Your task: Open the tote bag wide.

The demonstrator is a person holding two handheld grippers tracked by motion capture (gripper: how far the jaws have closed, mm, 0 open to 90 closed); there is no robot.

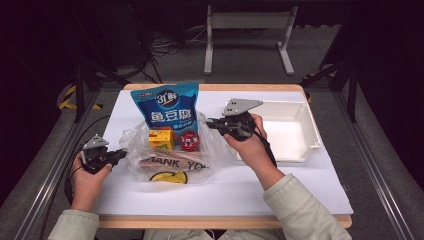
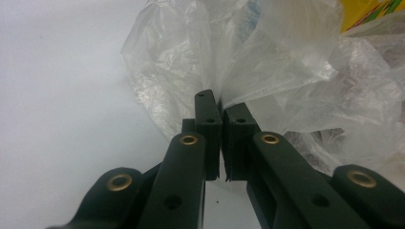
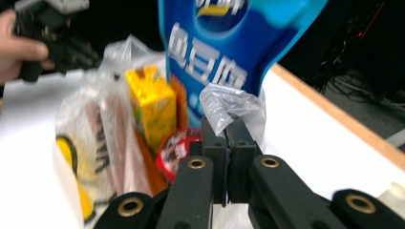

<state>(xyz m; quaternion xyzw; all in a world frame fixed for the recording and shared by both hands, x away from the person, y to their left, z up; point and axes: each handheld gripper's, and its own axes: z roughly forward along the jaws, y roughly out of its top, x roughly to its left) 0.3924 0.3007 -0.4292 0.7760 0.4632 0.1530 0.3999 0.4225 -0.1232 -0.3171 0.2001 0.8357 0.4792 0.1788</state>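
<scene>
I see the bag (image 1: 170, 150) mid-table on the white sheet, just left of the tray (image 1: 300, 145) — its long axis runs across the table, the mouth toward the far edge. The blue pouch (image 1: 167, 107) stands upright out of it, the yellow carton (image 1: 161, 138) and red tin (image 1: 189, 140) before it. Left gripper (image 1: 120, 154) pinches the bag's left edge, jaws closed on the film. Right gripper (image 1: 212, 122) — jaws closed on the right edge.

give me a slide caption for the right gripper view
Right gripper pinching the clear plastic bag edge beside a blue snack pouch.
</scene>
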